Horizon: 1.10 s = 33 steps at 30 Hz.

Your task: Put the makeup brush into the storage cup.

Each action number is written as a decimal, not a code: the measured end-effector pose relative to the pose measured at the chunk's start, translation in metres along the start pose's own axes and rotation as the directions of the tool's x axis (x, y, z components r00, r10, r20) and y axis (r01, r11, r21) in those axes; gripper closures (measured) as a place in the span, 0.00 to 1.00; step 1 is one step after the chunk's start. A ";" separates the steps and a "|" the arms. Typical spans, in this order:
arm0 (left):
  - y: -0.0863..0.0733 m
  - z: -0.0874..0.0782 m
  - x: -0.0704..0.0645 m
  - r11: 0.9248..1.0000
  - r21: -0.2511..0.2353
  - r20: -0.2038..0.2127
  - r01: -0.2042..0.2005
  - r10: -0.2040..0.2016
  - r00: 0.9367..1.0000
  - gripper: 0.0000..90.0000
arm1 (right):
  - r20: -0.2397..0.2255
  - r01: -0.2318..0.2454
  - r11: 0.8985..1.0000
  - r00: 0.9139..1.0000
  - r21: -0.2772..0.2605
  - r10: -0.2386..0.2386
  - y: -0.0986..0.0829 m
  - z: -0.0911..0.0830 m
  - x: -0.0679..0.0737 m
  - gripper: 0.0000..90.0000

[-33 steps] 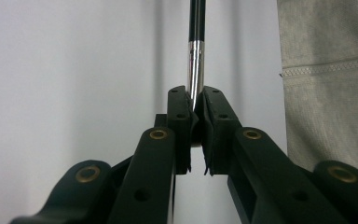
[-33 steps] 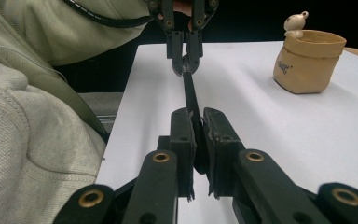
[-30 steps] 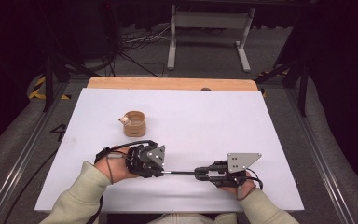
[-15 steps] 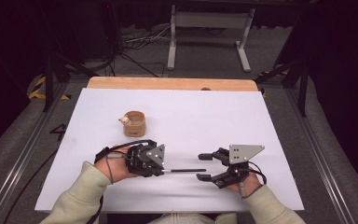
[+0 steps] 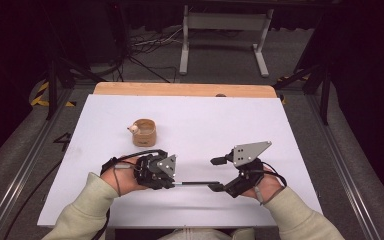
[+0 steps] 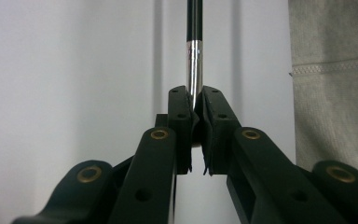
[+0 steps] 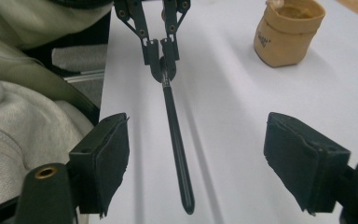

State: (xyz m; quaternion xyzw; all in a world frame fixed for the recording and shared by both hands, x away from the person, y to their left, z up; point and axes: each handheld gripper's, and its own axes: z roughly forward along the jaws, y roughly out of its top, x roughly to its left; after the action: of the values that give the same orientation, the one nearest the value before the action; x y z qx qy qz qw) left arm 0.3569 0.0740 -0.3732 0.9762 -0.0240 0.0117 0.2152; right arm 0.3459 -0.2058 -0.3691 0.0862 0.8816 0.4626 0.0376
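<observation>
The left gripper (image 5: 172, 181) pinches the silver end of a slim black pen-like rod (image 5: 196, 183), which lies level just above the white table sheet (image 5: 290, 130). The right gripper (image 5: 217, 174) stands spread wide around the rod's far tip, not touching it. A small tan fabric pot (image 5: 143, 132) sits well behind.

Pen (image 6: 195, 51) runs off top edge in left gripper view, far end cut; silver end buried between pads (image 6: 182, 126). Print on tan cup (image 7: 286, 32) too small to read. Small pale object (image 5: 134, 129) at cup rim unidentifiable.
</observation>
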 end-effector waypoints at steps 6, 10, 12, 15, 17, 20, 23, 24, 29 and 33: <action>0.001 0.000 0.000 1.000 0.001 0.003 0.001 -0.001 1.000 0.93 | -0.004 0.006 0.997 1.000 0.081 -0.005 0.010 0.005 -0.001 0.28; 0.000 0.000 0.000 1.000 0.002 0.007 0.004 -0.004 1.000 0.93 | -0.011 0.016 0.989 1.000 0.145 -0.014 0.019 0.010 -0.001 0.28; 0.000 0.000 0.000 1.000 0.003 0.009 0.003 -0.003 1.000 0.93 | -0.017 0.024 0.985 1.000 0.171 -0.021 0.023 0.013 -0.002 0.28; 0.000 0.000 0.000 1.000 0.004 0.009 -0.006 0.006 1.000 0.93 | -0.021 0.028 0.975 0.999 0.220 -0.025 0.028 0.018 -0.002 0.27; -0.001 0.000 0.000 1.000 0.004 0.009 0.004 -0.004 1.000 0.93 | -0.022 0.029 0.968 0.999 0.250 -0.024 0.031 0.022 -0.003 0.27; -0.001 0.001 0.001 1.000 0.005 0.017 -0.003 0.002 1.000 0.93 | -0.022 0.031 0.958 0.999 0.285 -0.026 0.034 0.026 -0.002 0.27; -0.001 0.002 0.001 1.000 0.005 0.020 0.004 -0.004 1.000 0.93 | -0.029 0.040 0.946 0.999 0.321 -0.033 0.038 0.031 -0.003 0.26; -0.001 0.002 0.001 1.000 0.004 0.019 0.003 -0.003 1.000 0.93 | -0.028 0.043 0.942 0.999 0.333 -0.035 0.038 0.033 -0.004 0.26; -0.001 0.004 0.000 1.000 0.016 0.014 0.012 -0.013 1.000 0.93 | -0.030 0.055 0.920 0.998 0.389 -0.047 0.042 0.042 -0.004 0.24; 0.000 0.004 0.000 1.000 0.023 0.006 0.005 -0.006 1.000 0.93 | -0.034 0.067 0.903 0.998 0.423 -0.058 0.045 0.048 -0.003 0.24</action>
State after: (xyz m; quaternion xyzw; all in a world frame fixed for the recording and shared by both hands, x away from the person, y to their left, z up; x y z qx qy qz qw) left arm 0.3573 0.0725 -0.3771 0.9787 -0.0218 0.0083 0.2038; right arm 0.3615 -0.1425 -0.3597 0.0593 0.9637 0.2593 0.0235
